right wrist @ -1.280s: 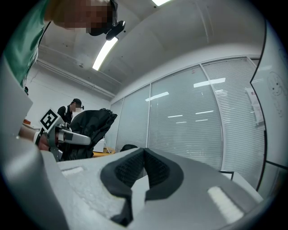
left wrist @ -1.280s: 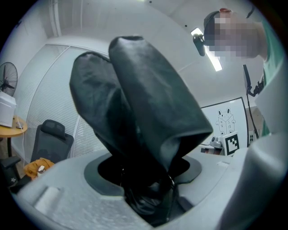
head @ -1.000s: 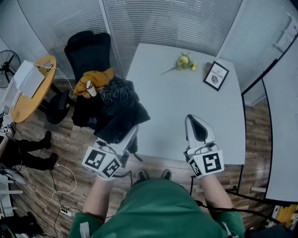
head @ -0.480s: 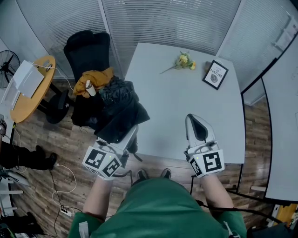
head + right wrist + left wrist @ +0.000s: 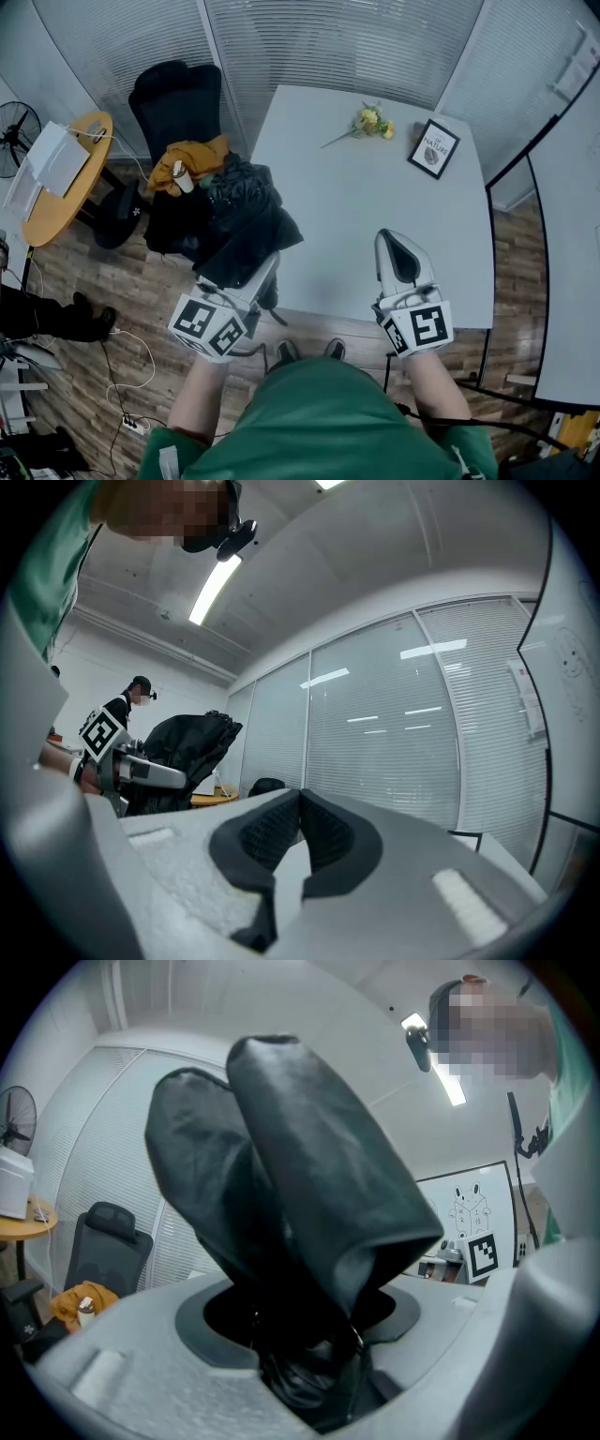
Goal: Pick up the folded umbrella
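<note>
— Looking down from the head view, what do you make of the left gripper?

— It is clamped on the folded umbrella, a crumpled black bundle that sticks out ahead of its jaws, by the left edge of the white table. From up there the bundle covers the jaw tips, so the grip itself doesn't show.

— And the left gripper view?

— That settles it. The umbrella's lower end sits pinched between the two grey jaws. The rest rises up and away in front of them and fills the middle of the picture.

— The right gripper?

— It's over the near part of the table, with the umbrella well off to its left. Its own view shows the black pads pressed together with nothing between them.

— Does that view add anything?

— Yes. Off to its left you see the other gripper from the side, with the dark umbrella bulging out beyond it. A person in a cap stands behind.

— And from above?

— The head view gives the flowers and the small framed picture far ahead of the right gripper. A black chair stands beyond the umbrella.
</note>
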Available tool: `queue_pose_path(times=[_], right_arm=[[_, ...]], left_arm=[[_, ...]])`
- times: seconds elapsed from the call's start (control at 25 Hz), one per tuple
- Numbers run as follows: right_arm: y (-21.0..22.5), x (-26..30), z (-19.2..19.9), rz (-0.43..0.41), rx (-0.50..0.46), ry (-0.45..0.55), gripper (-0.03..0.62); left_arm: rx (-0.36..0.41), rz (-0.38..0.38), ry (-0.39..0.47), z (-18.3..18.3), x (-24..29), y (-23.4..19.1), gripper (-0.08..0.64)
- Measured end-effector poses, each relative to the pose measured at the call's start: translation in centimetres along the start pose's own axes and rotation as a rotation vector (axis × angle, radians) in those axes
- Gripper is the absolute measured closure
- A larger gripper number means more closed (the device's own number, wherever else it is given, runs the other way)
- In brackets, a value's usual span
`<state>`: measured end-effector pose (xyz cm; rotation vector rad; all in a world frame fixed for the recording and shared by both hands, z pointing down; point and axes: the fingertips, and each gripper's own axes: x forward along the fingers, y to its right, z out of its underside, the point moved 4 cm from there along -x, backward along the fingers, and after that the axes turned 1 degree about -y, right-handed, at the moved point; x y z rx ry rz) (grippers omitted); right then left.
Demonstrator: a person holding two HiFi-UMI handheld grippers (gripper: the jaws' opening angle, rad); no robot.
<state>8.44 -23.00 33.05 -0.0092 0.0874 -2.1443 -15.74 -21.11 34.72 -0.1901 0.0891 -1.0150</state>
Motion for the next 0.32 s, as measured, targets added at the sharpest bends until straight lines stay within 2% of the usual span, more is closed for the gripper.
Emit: queue_pose_path(times=[0.32], right_arm=[[0.20,-0.33,-0.05,0.000,0.003,0.004,0.589]], left_arm=[[-0.002,-0.008,-0.003,0.43,-0.05,0.30,0.278]])
